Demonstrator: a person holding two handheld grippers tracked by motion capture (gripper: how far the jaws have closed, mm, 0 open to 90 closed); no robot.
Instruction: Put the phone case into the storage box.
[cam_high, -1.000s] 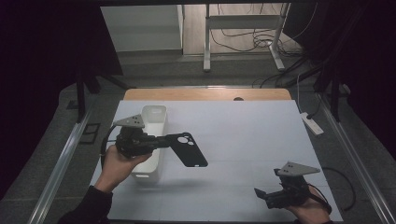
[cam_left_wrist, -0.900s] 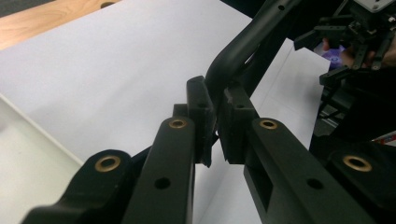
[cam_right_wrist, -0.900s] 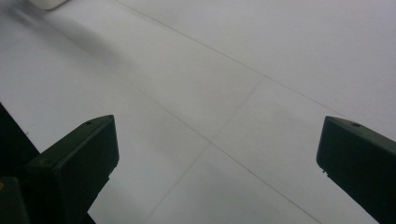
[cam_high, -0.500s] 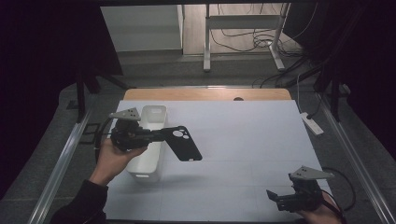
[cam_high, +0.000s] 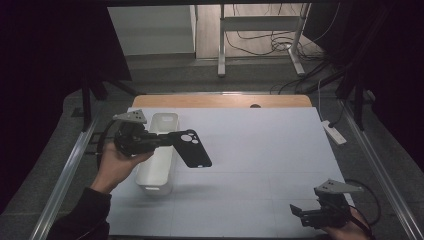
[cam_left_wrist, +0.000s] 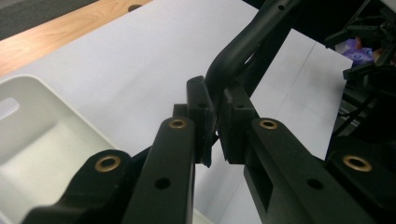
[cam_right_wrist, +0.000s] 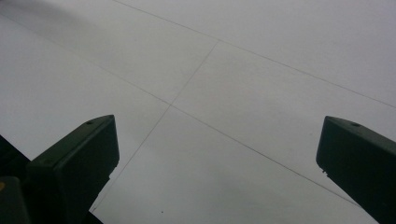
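Note:
A black phone case (cam_high: 192, 148) with a round camera cutout hangs in the air just right of a long white bin (cam_high: 159, 172). My left gripper (cam_high: 167, 140) is shut on the case's near end, with a hand around the gripper body. In the left gripper view the pads (cam_left_wrist: 201, 116) pinch the thin curved edge of the case (cam_left_wrist: 243, 42), with the bin (cam_left_wrist: 42, 140) below at the left. My right gripper (cam_high: 298, 214) sits low at the table's near right corner. Its jaws stand wide apart over bare white table (cam_right_wrist: 210, 93), with nothing between them.
The white table top (cam_high: 270, 145) ends in a wooden strip (cam_high: 220, 101) at the far side. A small white device (cam_high: 334, 132) lies off the right edge. Metal rails (cam_high: 65, 170) run along both sides. Stand legs and cables (cam_high: 265, 40) lie on the floor beyond.
The right gripper has drawn back toward the near right corner. The left gripper and the phone case have shifted slightly left and farther away, still over the bin's right side.

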